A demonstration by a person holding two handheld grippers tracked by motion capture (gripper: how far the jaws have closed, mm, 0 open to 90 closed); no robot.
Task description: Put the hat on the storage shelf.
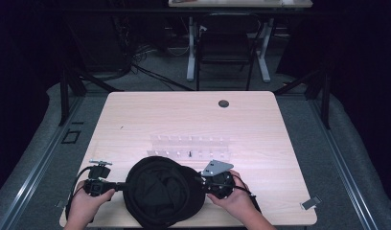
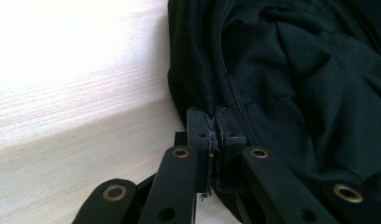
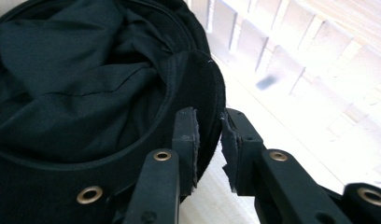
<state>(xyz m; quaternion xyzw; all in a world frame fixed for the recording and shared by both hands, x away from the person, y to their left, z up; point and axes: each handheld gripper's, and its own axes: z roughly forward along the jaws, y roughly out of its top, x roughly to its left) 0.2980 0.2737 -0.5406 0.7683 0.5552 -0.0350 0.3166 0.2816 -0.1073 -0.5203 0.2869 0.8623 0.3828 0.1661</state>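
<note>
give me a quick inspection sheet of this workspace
surface: light wood table, round grommet hole near the far edge
job's things: black hat, upside down at the near edge, lining facing up
clutter: clear slotted rack behind the hat; small grey clip at the near right corner
grippers: left tongs shut on the hat's brim; right tongs straddle the opposite brim with a gap at one pad, not yet clamped
cables: black cable looping from the left tongs; cables on the floor beyond the table
surroundings: dark room, black chair and a white-legged desk behind
</note>
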